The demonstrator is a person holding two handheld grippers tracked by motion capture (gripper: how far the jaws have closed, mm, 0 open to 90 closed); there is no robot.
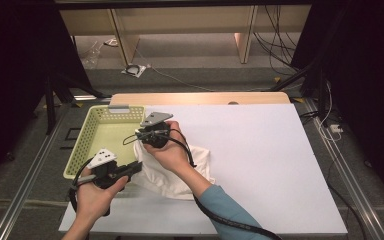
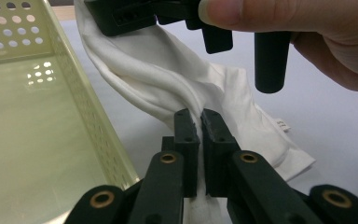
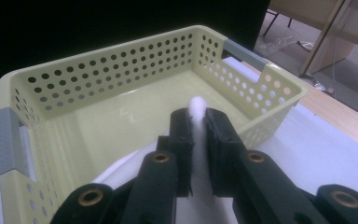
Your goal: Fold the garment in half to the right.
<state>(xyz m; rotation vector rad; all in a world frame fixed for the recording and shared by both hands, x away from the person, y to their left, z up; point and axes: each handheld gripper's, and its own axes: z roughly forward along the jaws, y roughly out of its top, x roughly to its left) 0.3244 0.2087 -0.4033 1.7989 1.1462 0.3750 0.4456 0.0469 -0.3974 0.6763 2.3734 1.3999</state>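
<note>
White-covered table (image 1: pixel 260 160). Pale-green perforated plastic basket (image 1: pixel 100 135) at 9 o'clock holds nothing yet. Left gripper (image 2: pixel 200 123) and right gripper (image 3: pixel 196 116) both clamp the crumpled white cotton cloth (image 1: pixel 180 172), lifted beside the basket's 3 o'clock wall; transfer probably just starting.

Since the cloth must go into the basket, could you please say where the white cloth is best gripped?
Grip the white cloth by its bunched upper folds from above, as both grippers do: the left gripper and right gripper each pinch a ridge, beside the pale green perforated plastic basket.
</note>
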